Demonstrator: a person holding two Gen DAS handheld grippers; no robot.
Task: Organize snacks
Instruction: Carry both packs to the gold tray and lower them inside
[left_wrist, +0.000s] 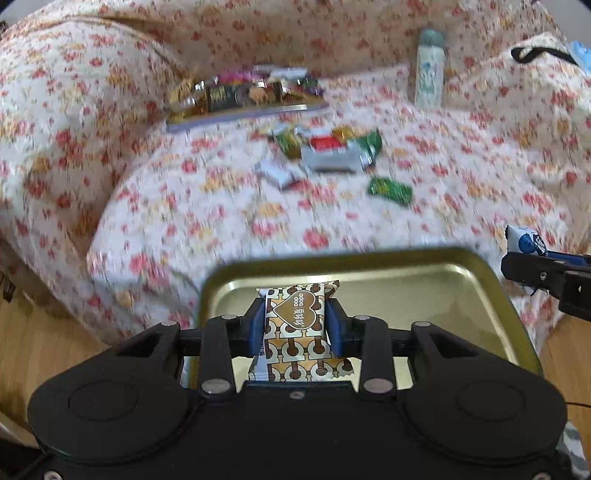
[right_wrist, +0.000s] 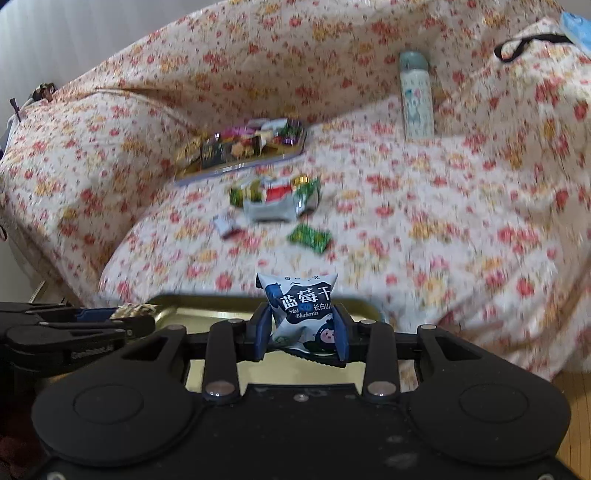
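Observation:
My left gripper (left_wrist: 295, 325) is shut on a brown-and-white patterned snack packet (left_wrist: 297, 332) and hangs over an empty gold tray (left_wrist: 461, 288). My right gripper (right_wrist: 303, 328) is shut on a blue-and-white dried-blueberry packet (right_wrist: 301, 314) above the same gold tray (right_wrist: 173, 317). In the left wrist view the right gripper (left_wrist: 532, 258) shows at the right edge with its packet. The left gripper (right_wrist: 122, 314) appears at the left of the right wrist view. Loose snacks (left_wrist: 332, 151) lie on the floral bedspread, with a green packet (left_wrist: 390, 190) nearest.
A second tray (left_wrist: 243, 98) heaped with snacks sits further back on the bed. A pale bottle (left_wrist: 428, 70) lies at the back right, and a black strap (left_wrist: 539, 53) beside it. Wooden floor (left_wrist: 48, 343) shows at the bed's edge.

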